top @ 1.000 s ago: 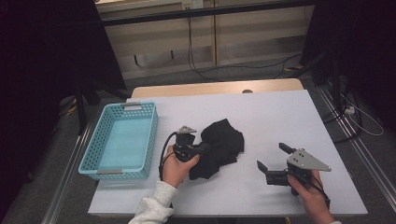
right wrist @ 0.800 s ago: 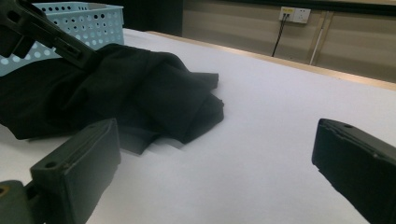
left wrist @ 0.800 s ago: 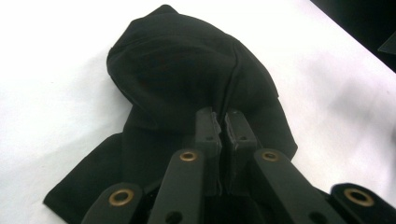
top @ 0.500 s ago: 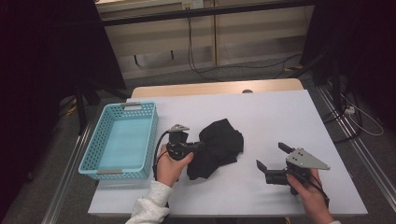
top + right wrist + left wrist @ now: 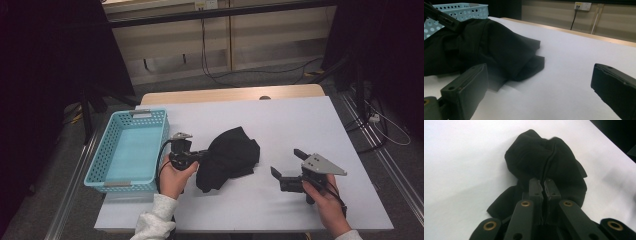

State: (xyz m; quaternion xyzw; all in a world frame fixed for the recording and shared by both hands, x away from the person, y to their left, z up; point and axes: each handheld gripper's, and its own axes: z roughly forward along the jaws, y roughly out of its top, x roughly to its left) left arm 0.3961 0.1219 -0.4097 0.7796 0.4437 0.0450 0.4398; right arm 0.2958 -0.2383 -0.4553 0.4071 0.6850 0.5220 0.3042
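In the high view the black cloth lies bunched in a heap at the middle of the white desk, a little below centre of the frame. The left tool, held in the left hand that comes up from the lower left of the frame, points toward the right of the picture and meets the cloth's left edge. In the left gripper view its two black jaws stand pressed together at lower centre with a fold of the cloth pinched between them, so this tool is clenched on the fabric; the rest of the cloth rises in a rumpled mound above the jaws, toward the top of that frame.

The right tool sits at the lower right of the high view in the right hand, apart from the cloth, its jaws spread wide and pointing left toward the heap. In the right gripper view the two jaws stand far apart at the bottom corners with only bare desk between them, so this tool is released; the cloth fills the left half of that frame.

A light-blue perforated plastic basket stands at the left edge of the desk, just beside the left hand.
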